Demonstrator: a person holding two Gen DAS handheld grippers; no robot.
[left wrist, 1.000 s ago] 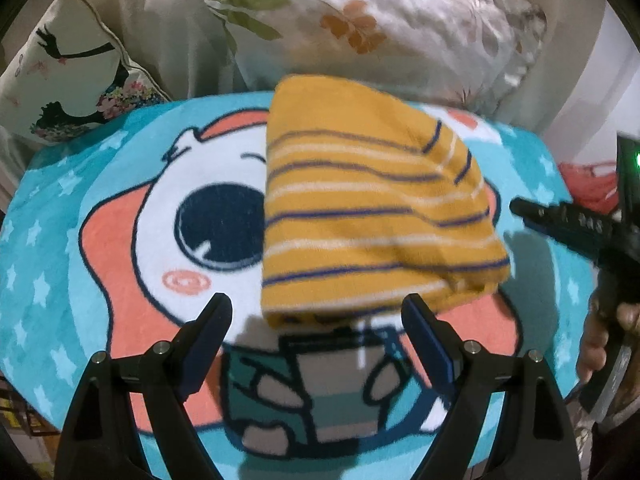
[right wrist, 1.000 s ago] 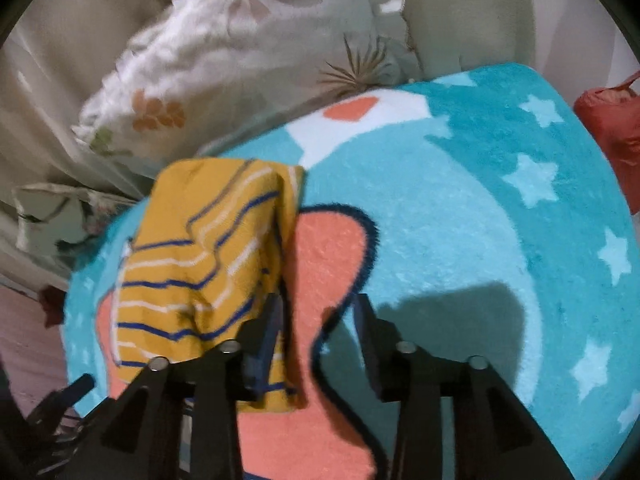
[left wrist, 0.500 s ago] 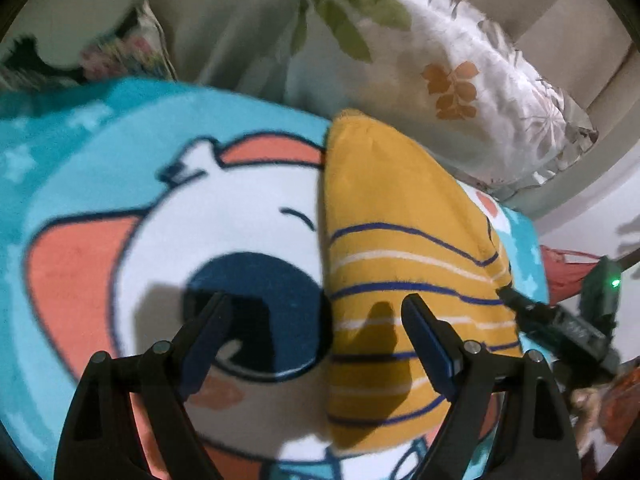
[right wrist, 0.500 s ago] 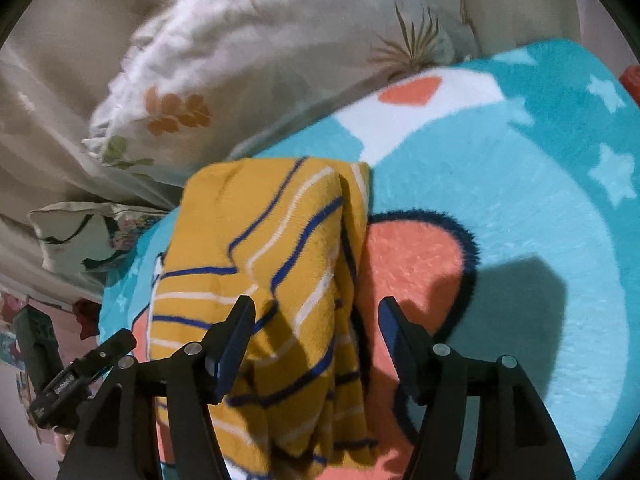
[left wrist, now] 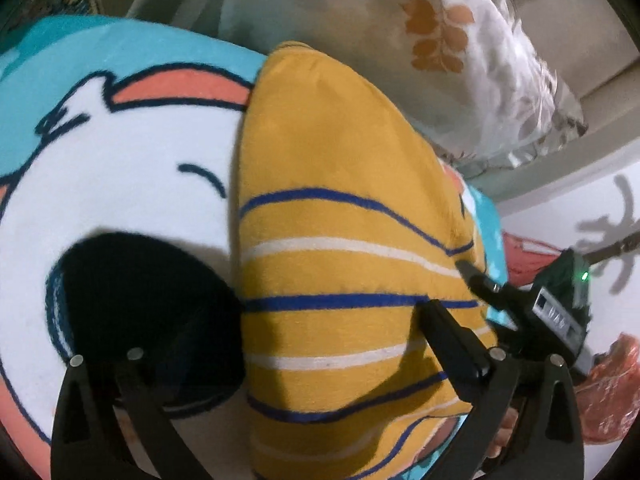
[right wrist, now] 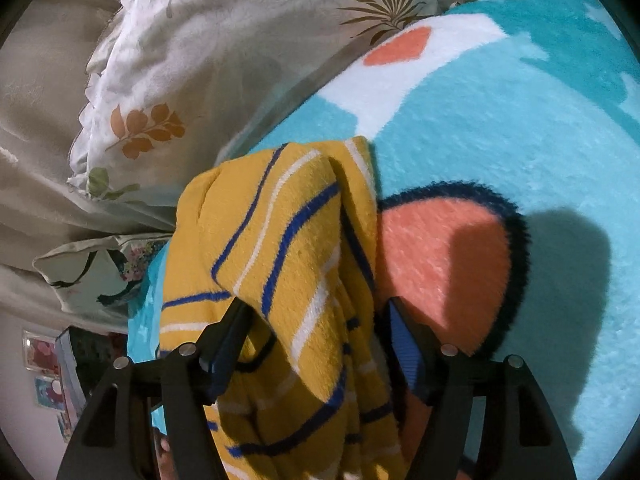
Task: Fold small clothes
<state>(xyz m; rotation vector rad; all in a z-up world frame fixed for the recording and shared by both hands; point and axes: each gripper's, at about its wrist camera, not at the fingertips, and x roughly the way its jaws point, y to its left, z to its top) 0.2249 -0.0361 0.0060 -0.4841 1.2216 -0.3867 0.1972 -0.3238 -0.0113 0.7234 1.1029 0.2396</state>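
A folded yellow garment (left wrist: 344, 248) with blue and white stripes lies on a cartoon blanket (left wrist: 120, 152). My left gripper (left wrist: 308, 328) is open; its right finger (left wrist: 452, 336) rests over the garment's near right part, its left finger lies in shadow over the blanket's dark eye. My right gripper (right wrist: 316, 336) is open with the garment's side edge (right wrist: 288, 248) bunched up between its fingers, left finger (right wrist: 228, 340) under a raised fold. The right gripper also shows in the left wrist view (left wrist: 520, 300) at the garment's right edge.
A white leaf-print pillow (left wrist: 460, 52) lies behind the garment and also shows in the right wrist view (right wrist: 192, 60). A second patterned pillow (right wrist: 100, 268) lies far left. Red fabric (left wrist: 600, 392) lies off the blanket's right side. The blanket's turquoise area (right wrist: 520, 128) stretches right.
Both grippers have moved in close to the garment. The right gripper has opened wider and now straddles its bunched, lifted side edge; the left gripper has moved forward over its near end.
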